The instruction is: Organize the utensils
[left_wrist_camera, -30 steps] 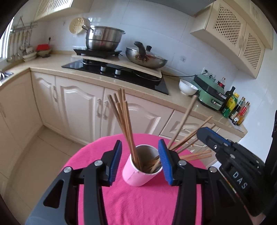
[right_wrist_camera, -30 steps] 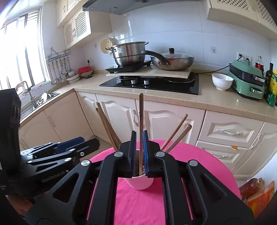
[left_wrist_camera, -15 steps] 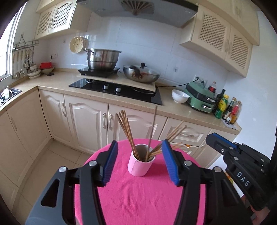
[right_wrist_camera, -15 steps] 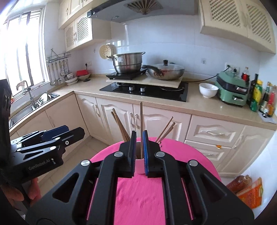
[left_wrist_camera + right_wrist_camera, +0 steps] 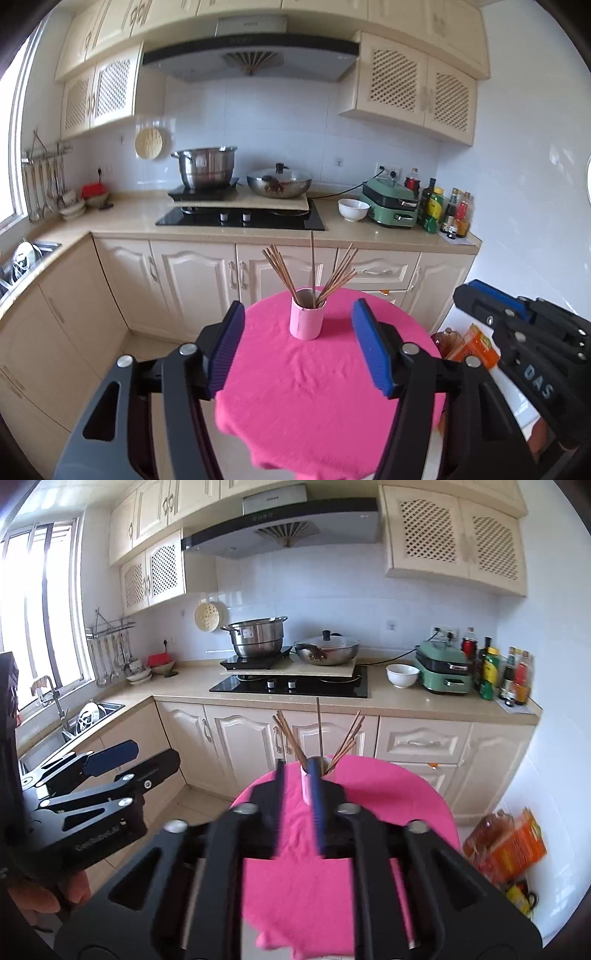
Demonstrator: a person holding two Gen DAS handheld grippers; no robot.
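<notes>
- Two grippers hang short of the round bench (image 5: 332, 398), and neither holds anything.
- The left gripper (image 5: 297, 350) has its blue fingers (image 5: 226, 350) spread wide, with the pink cup framed in the gap between them yet well apart from both. That spread looks sized to go around the cup, should it need steadying.
- The right gripper (image 5: 299, 805) has its fingers (image 5: 317, 805) parted only narrowly, with bare pink cloth showing through the slot. I judge such a slim opening suits pinching one thin stick, not a cup.
- The pink cup (image 5: 306, 319) stands upright on the bench, toward its far edge, clear of all four fingers.
- The chopsticks (image 5: 314, 271) are in the cup: one bunch leans left, one leans right, and a single stick stands nearly vertical between them. They fan out because the cup is wider than the bundle.
- No loose utensil shows on the cloth, so the sorting looks close to finished, if not finished.
- Beyond the bench runs the kitchen counter (image 5: 369, 234) with its hob and pots, untouched by either gripper.
</notes>
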